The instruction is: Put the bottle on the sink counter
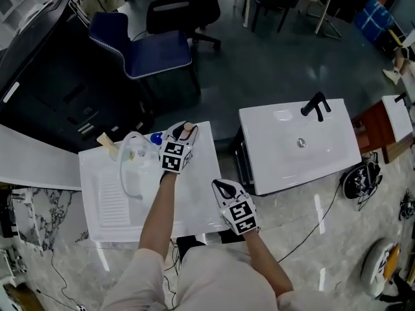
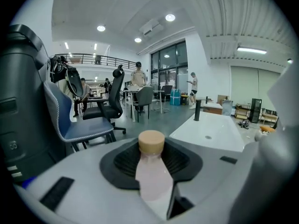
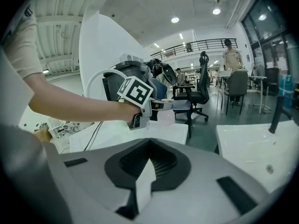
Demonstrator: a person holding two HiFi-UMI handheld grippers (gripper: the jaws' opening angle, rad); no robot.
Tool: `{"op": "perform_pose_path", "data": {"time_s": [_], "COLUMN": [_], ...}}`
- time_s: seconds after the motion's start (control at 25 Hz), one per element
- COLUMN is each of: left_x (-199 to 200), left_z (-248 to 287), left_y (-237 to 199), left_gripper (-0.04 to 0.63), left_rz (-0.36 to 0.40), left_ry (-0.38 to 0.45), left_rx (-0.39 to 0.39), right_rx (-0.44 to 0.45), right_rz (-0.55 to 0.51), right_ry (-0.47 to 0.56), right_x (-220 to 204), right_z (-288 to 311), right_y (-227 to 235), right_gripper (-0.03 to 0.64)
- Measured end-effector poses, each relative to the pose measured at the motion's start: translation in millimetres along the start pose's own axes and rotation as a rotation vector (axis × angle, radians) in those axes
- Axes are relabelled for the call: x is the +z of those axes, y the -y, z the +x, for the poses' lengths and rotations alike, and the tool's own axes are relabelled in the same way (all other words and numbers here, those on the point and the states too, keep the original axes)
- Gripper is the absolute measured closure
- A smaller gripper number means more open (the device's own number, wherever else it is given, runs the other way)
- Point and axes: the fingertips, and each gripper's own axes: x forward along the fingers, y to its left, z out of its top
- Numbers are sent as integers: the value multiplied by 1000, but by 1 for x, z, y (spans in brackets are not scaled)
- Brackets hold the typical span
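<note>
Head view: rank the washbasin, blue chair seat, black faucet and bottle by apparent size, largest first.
1. Washbasin
2. Blue chair seat
3. Black faucet
4. Bottle; only part of it shows, so its place below the faucet is unsure.

Head view looks down; gripper views (low, forward) share the sink (image 1: 324, 154).

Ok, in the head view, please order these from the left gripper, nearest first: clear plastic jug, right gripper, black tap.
1. Clear plastic jug, just left of it, same counter.
2. Right gripper, lower right.
3. Black tap, far right, on the white sink.
</note>
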Motion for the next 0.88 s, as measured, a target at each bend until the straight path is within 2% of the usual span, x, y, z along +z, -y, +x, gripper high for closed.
{"op": "perform_pose_path", "data": {"time_s": [0.28, 0.64, 0.88], "left_x": [-21, -34, -41], "left_z": [18, 26, 21], "left_y": [0, 2, 8], "left_gripper": [460, 460, 460], "left_rz": [-36, -45, -40], "left_ry": [-10, -23, -29], "left_rx": [23, 55, 35], "right_rx": [7, 6, -22], "right_rz": [0, 36, 61], "right_ry": [-38, -75, -77], "right_x": [-16, -36, -42], "right_z": [-8, -14, -14], "right_y": [-6, -2, 4], "right_gripper": [614, 614, 612]}}
